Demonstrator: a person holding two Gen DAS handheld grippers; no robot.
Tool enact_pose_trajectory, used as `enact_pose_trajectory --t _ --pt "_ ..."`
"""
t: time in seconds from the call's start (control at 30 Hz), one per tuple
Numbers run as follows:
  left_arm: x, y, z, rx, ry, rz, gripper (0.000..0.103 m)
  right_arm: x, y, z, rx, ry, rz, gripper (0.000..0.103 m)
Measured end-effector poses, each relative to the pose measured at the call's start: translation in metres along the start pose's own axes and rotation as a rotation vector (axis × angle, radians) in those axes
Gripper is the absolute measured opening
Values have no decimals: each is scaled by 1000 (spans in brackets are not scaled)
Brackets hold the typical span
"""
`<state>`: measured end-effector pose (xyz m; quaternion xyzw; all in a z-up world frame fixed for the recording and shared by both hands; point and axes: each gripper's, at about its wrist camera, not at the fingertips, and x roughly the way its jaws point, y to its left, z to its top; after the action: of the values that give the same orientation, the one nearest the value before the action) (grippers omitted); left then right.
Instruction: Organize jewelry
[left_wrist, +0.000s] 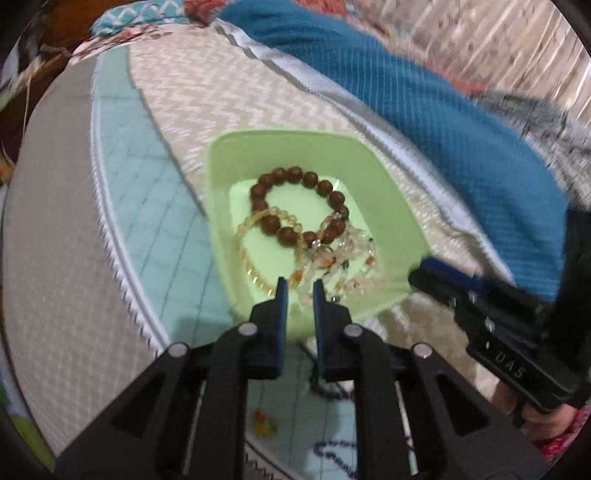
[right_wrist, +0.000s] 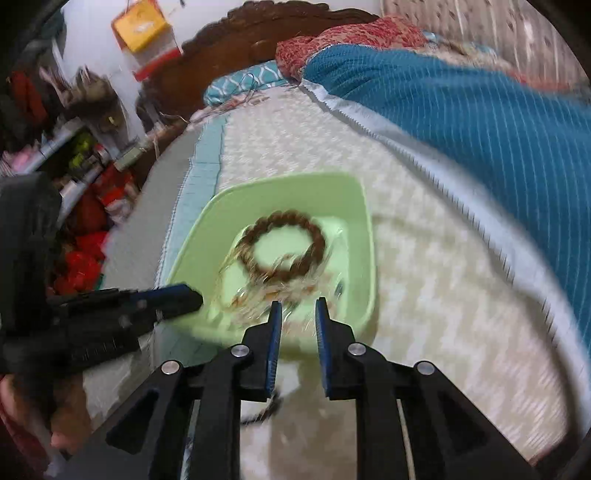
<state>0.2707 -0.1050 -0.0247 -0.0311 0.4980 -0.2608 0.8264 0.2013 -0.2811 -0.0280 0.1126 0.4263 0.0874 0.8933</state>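
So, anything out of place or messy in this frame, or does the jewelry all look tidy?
Mostly tidy: the brown bead bracelet and clear bead strands sit in the green tray, though overlapping in a tangle. One small orange piece lies outside the tray on the bedspread, under the left gripper.

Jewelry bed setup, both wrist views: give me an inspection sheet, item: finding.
Surface: bed with beige chevron-patterned quilted cover, teal panel on its left side.
Job's things: pale green square plastic tray holds a brown round-bead bracelet, a yellow translucent bead bracelet and a clear-and-orange chip-bead strand, all overlapping. Dark cord and small orange piece lie on the cover, outside the tray.
Clutter: folded teal waffle-knit blanket beside the tray.
Grippers: left gripper and right gripper both have fingers apart, empty, at the tray's near edge.
Cables: nothing seen.
Surroundings: carved dark wooden headboard; crowded shelves, blurred.
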Motion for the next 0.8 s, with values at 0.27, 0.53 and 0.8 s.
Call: enact_pose_trajectory --t 0.27,0.53,0.8 --pt "-67 40 -86 -52 -80 10 12 -48 -10 -97 95 -29 76 0" --pt "-86 39 -166 -62 7 -22 12 -73 0 -148 115 32 86 0" --pt "-97 25 -189 -41 28 -37 12 -55 40 -138 -9 85 107 6"
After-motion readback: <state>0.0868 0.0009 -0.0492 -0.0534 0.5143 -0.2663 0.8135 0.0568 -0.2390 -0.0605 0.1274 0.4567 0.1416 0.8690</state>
